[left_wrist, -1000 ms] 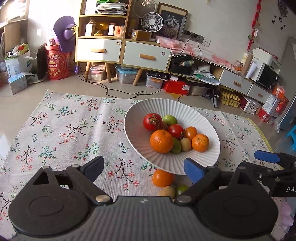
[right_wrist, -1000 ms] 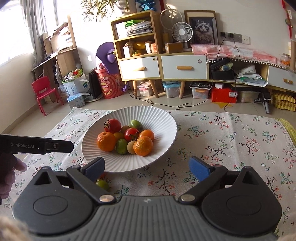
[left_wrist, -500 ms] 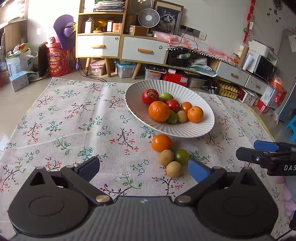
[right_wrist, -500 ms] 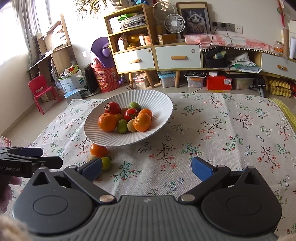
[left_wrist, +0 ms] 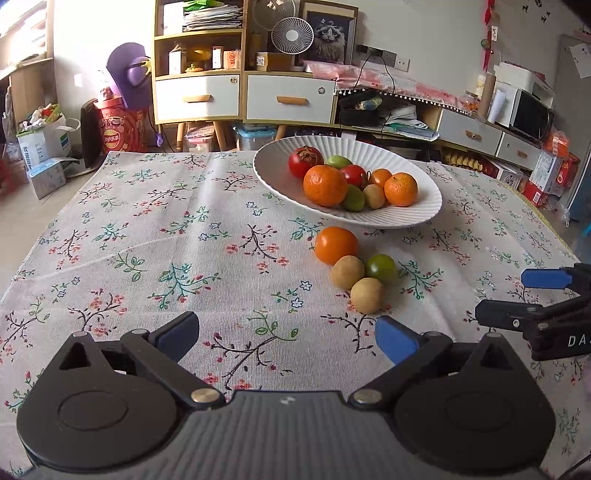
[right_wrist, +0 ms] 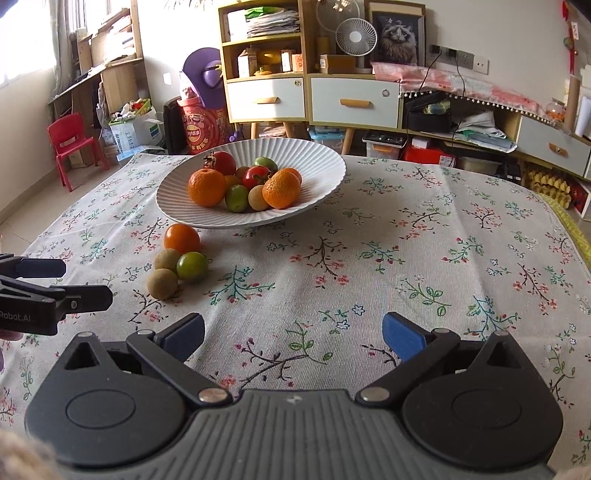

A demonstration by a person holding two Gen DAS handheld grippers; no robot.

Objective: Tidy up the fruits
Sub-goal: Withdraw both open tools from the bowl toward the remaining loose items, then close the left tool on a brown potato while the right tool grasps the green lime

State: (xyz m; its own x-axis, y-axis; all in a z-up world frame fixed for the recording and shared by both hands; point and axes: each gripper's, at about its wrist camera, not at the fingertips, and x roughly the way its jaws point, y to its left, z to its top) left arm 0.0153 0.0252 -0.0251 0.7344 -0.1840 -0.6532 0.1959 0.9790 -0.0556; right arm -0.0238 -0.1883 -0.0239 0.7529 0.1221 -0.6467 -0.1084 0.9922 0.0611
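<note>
A white ribbed bowl (left_wrist: 413,216) (right_wrist: 325,162) holds several fruits: oranges, red tomatoes, green and tan ones. On the cloth in front of it lie an orange fruit (left_wrist: 335,245) (right_wrist: 181,239), a green tomato (left_wrist: 381,268) (right_wrist: 191,266) and two tan round fruits (left_wrist: 346,272) (left_wrist: 366,295) (right_wrist: 162,283). My left gripper (left_wrist: 286,336) is open and empty, just short of the loose fruits. My right gripper (right_wrist: 293,336) is open and empty, to the right of them. Each gripper shows at the edge of the other's view.
A floral tablecloth (left_wrist: 147,240) covers the table. Behind the table stand a drawer cabinet (left_wrist: 243,96), shelves with a fan (left_wrist: 291,35), a red bucket (right_wrist: 199,127), a red child's chair (right_wrist: 70,142) and floor clutter.
Both grippers have pulled back and lowered toward the near table edge. The bowl looks farther away and the loose fruits in front of it have come into full view.
</note>
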